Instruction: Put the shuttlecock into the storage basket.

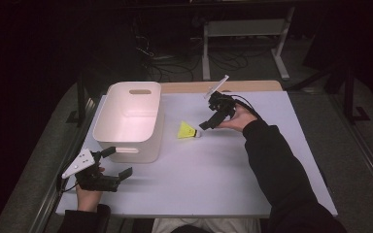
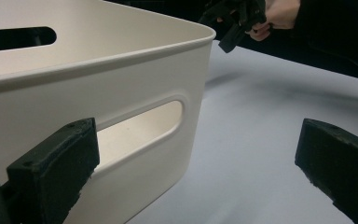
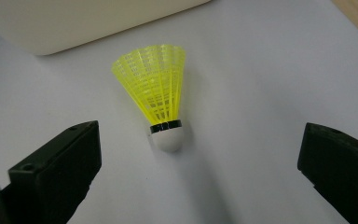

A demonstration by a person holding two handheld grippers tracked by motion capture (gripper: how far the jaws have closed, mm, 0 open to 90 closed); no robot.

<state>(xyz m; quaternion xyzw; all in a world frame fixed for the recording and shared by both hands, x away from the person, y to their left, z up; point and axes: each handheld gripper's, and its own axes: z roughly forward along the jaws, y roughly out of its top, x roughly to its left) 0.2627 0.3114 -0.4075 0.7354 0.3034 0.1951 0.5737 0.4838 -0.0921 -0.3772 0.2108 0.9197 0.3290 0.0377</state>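
At the lower left of the high view, the left gripper [image 1: 115, 162] sits low over the worktop [image 1: 213, 179] with its jaws spread wide and nothing between them, just in front of the near wall of the white bin [image 1: 141, 131]. In the left gripper view one jaw lies close against that wall beside the bin's slotted handle; whether it touches is hard to tell. Farther up, near the centre of the frame, the yellow shuttlecock [image 1: 187, 130] lies on its side on the worktop, just to the right of the bin, its white cork tip pointing right. Immediately right of it, the right gripper [image 1: 208, 124] angles down toward the cork, jaws open and empty; in the right gripper view the shuttlecock [image 3: 161, 95] lies ahead between the two parted jaws, untouched.
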